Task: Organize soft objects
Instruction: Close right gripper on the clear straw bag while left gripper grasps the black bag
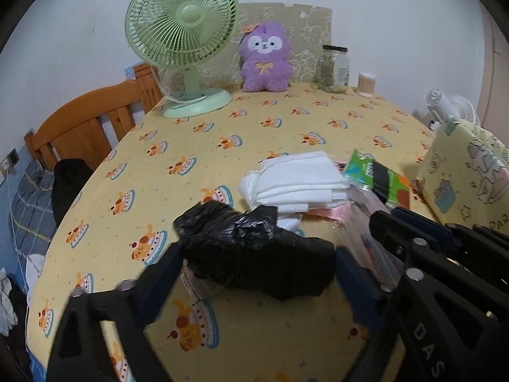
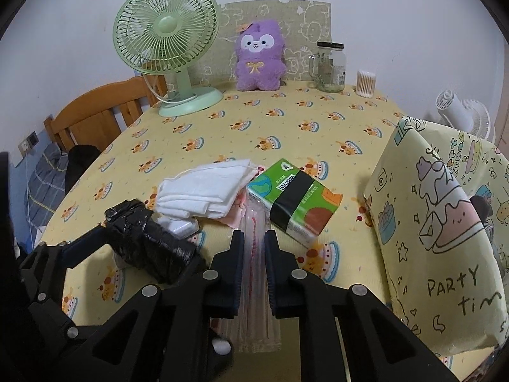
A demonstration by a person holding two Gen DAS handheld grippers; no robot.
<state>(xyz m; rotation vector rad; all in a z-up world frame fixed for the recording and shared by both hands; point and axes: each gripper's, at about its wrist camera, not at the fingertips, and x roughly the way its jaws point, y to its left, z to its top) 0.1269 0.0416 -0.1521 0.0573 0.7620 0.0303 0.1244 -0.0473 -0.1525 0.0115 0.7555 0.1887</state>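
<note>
Looks like we're mid-pickup here, both hands working the pile near the front edge of the table. The right claw is pinched narrow on a clear flat packet with something pink or red inside, so that one reads as grabbed. The left claw is spread wide around a crumpled black bag; the pads sit either side of it and I can't tell if they're actually pressing yet, so I'd call it not gripped. Just behind the bag is a stack of white cloths, and to its right the green tissue pack, both touching the pile. The yellow printed bag stands at the right edge, and my guess is that's where the soft stuff is headed, though nothing shows that for sure. The plush, fan and jar along the back edge are well apart from all this. Next move, I reckon: close the left claw firmly on the black bag, since it's squishy and slippery, then lift both without dragging the cloths along.
</note>
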